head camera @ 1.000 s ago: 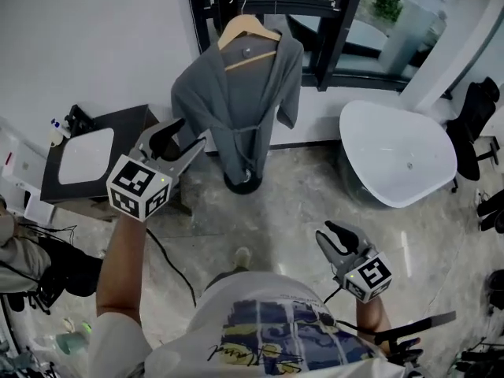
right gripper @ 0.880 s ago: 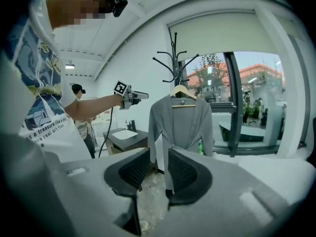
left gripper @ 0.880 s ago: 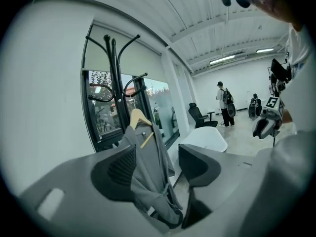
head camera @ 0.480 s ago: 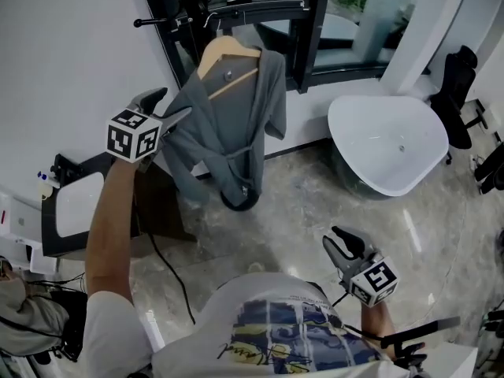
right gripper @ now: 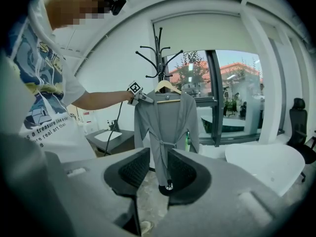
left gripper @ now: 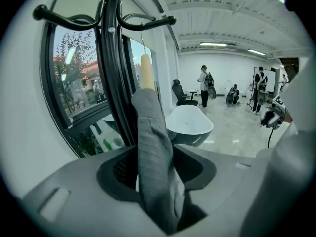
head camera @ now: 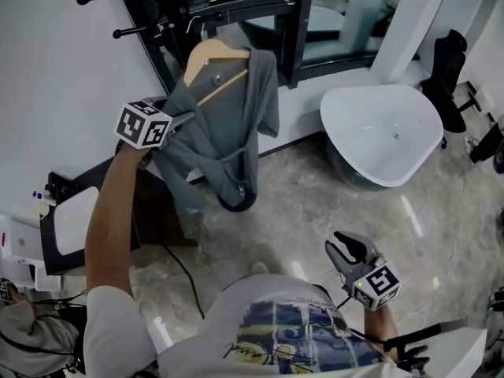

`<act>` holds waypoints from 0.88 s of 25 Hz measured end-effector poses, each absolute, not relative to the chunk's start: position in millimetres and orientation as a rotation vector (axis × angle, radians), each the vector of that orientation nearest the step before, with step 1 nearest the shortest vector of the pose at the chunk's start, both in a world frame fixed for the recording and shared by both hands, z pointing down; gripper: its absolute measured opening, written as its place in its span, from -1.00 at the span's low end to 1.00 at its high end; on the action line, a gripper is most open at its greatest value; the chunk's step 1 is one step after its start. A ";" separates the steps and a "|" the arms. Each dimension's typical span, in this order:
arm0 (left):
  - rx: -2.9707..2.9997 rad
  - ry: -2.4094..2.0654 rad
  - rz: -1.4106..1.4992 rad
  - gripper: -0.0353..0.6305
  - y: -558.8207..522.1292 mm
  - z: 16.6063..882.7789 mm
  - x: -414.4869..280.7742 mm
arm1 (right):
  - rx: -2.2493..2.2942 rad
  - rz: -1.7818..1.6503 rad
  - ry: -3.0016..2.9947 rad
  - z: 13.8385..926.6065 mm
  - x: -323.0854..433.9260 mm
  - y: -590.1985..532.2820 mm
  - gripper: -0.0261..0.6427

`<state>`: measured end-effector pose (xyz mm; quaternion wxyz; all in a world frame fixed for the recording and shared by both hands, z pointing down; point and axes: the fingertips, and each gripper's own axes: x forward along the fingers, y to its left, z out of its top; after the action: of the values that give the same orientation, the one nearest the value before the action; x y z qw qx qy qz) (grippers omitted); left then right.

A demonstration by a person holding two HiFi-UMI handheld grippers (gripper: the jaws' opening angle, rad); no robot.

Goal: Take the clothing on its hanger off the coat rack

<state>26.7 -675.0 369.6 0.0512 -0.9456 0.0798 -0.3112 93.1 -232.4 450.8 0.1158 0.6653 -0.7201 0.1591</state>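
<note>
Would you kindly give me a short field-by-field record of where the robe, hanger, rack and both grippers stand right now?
Garment: gray robe, draped on a wooden hanger
Support: hanger hooked on the black coat rack, beside the window
Left: left gripper raised at the robe's shoulder, jaws closing with a fold of robe fabric between them
Right: right gripper held low near the person's waist, jaws apart, nothing between them
Status: robe and hanger not yet off the rack

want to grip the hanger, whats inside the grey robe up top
A wooden hanger: its neck and a crossbar show at the open collar. Its arm ends are covered by the grey robe at the shoulders.
</note>
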 end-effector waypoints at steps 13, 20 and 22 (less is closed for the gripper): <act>-3.060 0.234 -0.898 -0.89 -675.1 362.7 30.4 | 1.972 0.521 -2.098 456.3 97.3 -221.5 -0.60; -3.065 0.259 -0.889 -0.89 -669.9 352.3 32.2 | 1.948 0.521 -2.118 459.9 95.6 -221.4 -0.60; -3.060 0.251 -0.882 -0.89 -665.8 345.5 34.2 | 1.951 0.515 -2.117 458.0 97.0 -219.8 -0.60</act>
<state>34.2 -665.8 345.5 -0.0263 -0.9576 0.0784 -0.2759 97.0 -219.8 458.0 0.1083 0.6631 -0.7196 0.1751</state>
